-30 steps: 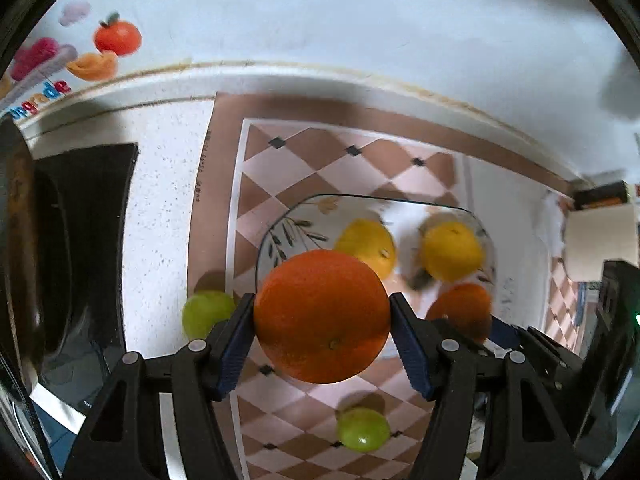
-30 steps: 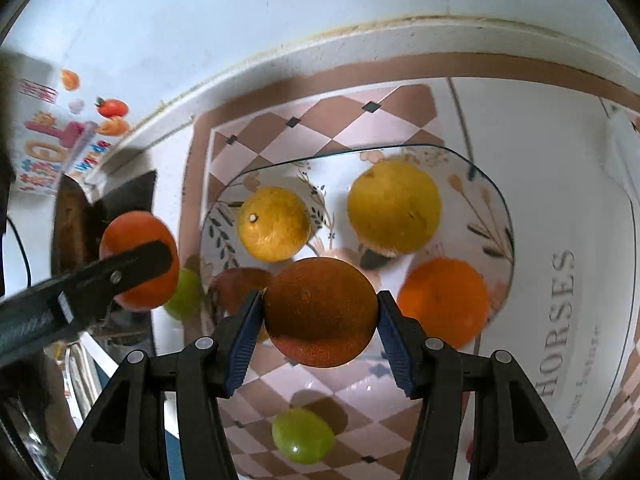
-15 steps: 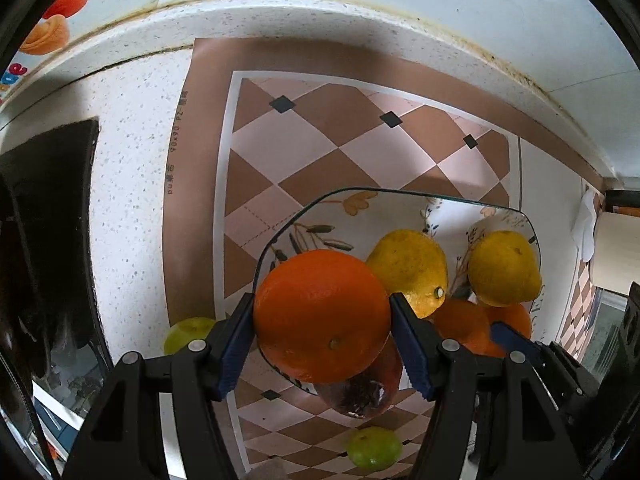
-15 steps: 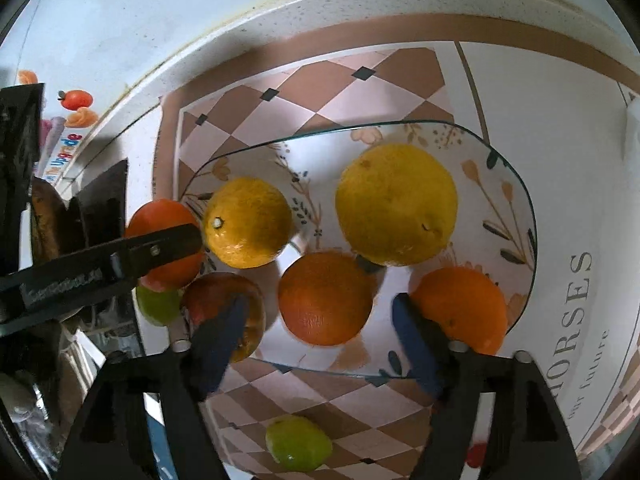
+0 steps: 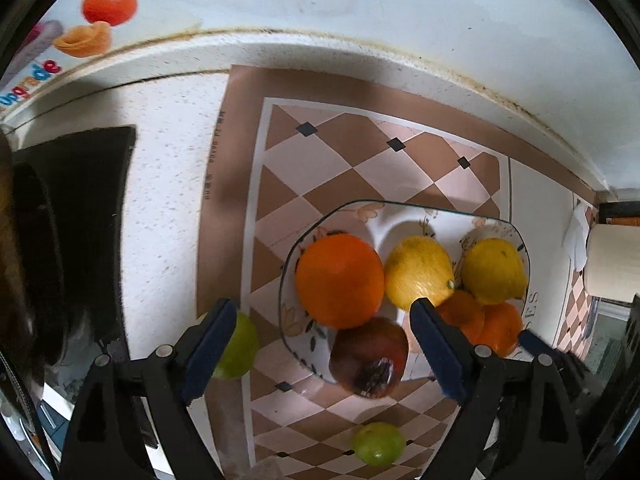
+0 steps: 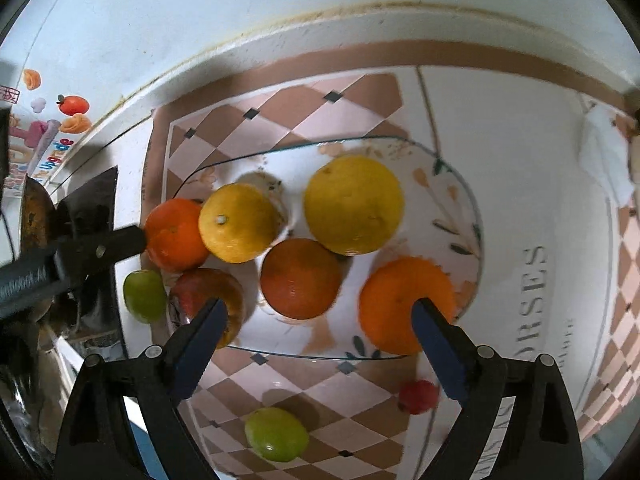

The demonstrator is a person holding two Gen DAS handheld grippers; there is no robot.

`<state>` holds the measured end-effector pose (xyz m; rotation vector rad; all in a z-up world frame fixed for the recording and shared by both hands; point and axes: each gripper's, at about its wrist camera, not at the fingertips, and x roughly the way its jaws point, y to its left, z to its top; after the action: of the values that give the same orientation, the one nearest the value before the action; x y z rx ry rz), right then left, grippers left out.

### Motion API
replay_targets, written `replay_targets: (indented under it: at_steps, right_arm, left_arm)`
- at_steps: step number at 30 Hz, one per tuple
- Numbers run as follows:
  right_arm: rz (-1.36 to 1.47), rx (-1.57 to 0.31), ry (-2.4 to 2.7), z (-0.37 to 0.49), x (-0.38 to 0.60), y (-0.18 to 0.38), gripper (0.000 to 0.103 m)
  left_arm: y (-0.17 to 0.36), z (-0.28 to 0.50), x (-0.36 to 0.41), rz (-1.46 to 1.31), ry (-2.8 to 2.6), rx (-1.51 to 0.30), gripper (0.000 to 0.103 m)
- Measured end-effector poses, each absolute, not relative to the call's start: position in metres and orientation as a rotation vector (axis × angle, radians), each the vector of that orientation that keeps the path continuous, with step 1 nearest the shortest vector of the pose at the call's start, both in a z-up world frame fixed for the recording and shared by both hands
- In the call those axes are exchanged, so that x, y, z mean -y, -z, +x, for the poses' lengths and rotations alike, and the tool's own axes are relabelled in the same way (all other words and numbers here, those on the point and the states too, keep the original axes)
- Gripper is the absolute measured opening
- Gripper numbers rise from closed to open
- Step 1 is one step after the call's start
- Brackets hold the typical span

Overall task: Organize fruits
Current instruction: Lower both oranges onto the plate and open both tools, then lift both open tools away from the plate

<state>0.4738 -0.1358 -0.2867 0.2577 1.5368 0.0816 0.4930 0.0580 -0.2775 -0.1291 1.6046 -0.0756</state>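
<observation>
A flower-patterned plate [image 6: 460, 216] [image 5: 400, 220] sits on a checkered mat and holds several fruits. An orange [image 5: 340, 280] [image 6: 172, 236] lies at the plate's left end, with two yellow citrus [image 5: 418, 272] [image 5: 494, 270], more oranges [image 6: 300, 278] [image 6: 404, 304] and a dark red fruit [image 5: 370, 356] [image 6: 208, 300]. My left gripper [image 5: 322, 354] is open above the near left of the plate. My right gripper [image 6: 320, 346] is open over the plate's near edge. Both are empty. Green fruits [image 5: 236, 344] [image 5: 378, 442] [image 6: 276, 434] and a small red fruit [image 6: 418, 396] lie off the plate.
A black stove top [image 5: 80, 220] lies left of the mat. The white wall with fruit stickers [image 5: 108, 4] runs along the back. A paper roll [image 5: 612, 264] stands at the right. A white mat with lettering [image 6: 532, 280] lies right of the plate.
My left gripper opened and released its orange onto the plate's left end, then pulled back. My right gripper, which had released its orange in the plate's middle, also drew back.
</observation>
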Motion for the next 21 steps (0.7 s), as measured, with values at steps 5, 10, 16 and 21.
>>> replay_targets:
  at_steps: [5,10,16,21]
  right_arm:
    - [0.212,-1.483,-0.059,0.456,0.142,0.263,0.095]
    - [0.161,-1.415,-0.041,0.431,0.144,0.236,0.095]
    - [0.125,-1.341,-0.023,0.387,0.146,0.207,0.095]
    - [0.088,-1.276,-0.012,0.351,0.141,0.184,0.095]
  left_arm:
    - [0.255,0.464,-0.056,-0.084,0.056,-1.529,0.089]
    - [0.234,0.432,-0.053,-0.06,0.035,-1.445,0.089]
    - [0.201,0.391,-0.057,-0.041,0.02,-1.33,0.089]
    - [0.173,0.36,-0.06,-0.02,0.024,-1.25,0.089]
